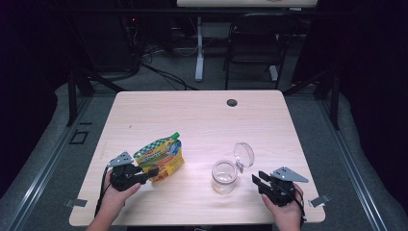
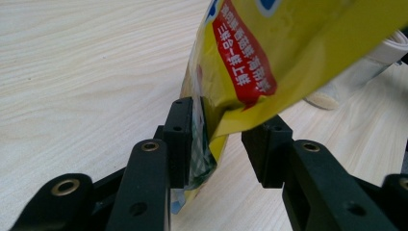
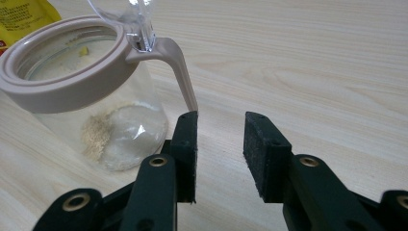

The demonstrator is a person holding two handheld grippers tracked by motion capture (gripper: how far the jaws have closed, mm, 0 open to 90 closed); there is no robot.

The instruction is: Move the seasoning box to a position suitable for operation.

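Observation:
A yellow spouted food pouch [image 1: 161, 153] with a green cap lies at the table's front left. My left gripper [image 1: 150, 173] reaches its lower corner from the left. In the left gripper view the pouch [image 2: 269, 43] has its corner between the jaws of the gripper [image 2: 223, 118]; the left pad touches it, while a gap remains at the right pad. A clear glass jar [image 1: 224, 177] with a beige rim stands at the front centre, its hinged lid [image 1: 244, 154] raised. My right gripper [image 1: 258, 179] sits just right of it, open and empty. Close up, the jar [image 3: 110, 120] holds some crumbs, and its beige tab ends by the left finger of the gripper [image 3: 221, 120].
The light wooden table [image 1: 192, 115] has a cable hole [image 1: 232, 102] near its far edge. Beyond the table stand a black chair [image 1: 255, 43] and a white desk leg [image 1: 198, 48] on a dark floor with cables.

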